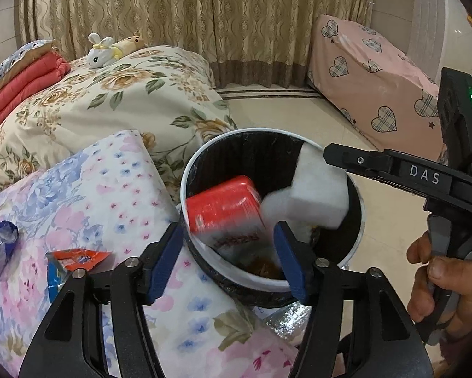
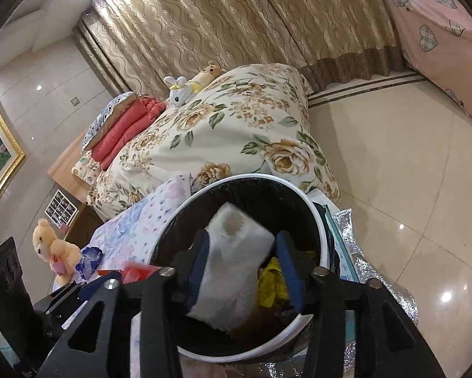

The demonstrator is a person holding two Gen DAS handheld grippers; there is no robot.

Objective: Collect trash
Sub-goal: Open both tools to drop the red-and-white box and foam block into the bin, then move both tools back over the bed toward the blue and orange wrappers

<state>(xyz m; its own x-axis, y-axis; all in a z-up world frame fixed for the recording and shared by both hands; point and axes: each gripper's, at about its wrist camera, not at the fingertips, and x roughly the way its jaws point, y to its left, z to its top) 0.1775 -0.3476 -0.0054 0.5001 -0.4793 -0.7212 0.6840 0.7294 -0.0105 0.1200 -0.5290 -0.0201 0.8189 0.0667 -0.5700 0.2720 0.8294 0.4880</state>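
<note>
A round bin (image 1: 183, 186) with a white rim and black liner stands below both grippers. My left gripper (image 1: 228, 261) hangs open over its near edge. A blurred red-and-white pack (image 1: 223, 211) lies loose between the blue pads, tipping into the bin. My right gripper (image 2: 243, 267) is open above the bin (image 2: 319, 223). A white foam block (image 2: 232, 271) sits in the gap, apart from the right pad and blurred. In the left wrist view the same block (image 1: 314, 189) is just under a right finger (image 1: 340, 157). A yellow wrapper (image 2: 272, 280) and brown scraps lie inside.
A blue wrapper (image 1: 1, 245) and an orange-and-blue wrapper (image 1: 75, 258) lie on the floral bedding (image 1: 109, 189) left of the bin. Behind is a flowered quilt (image 1: 125, 100) with a plush rabbit (image 1: 101, 52). Tile floor (image 1: 299, 116) and pink-covered furniture (image 1: 371, 72) lie to the right.
</note>
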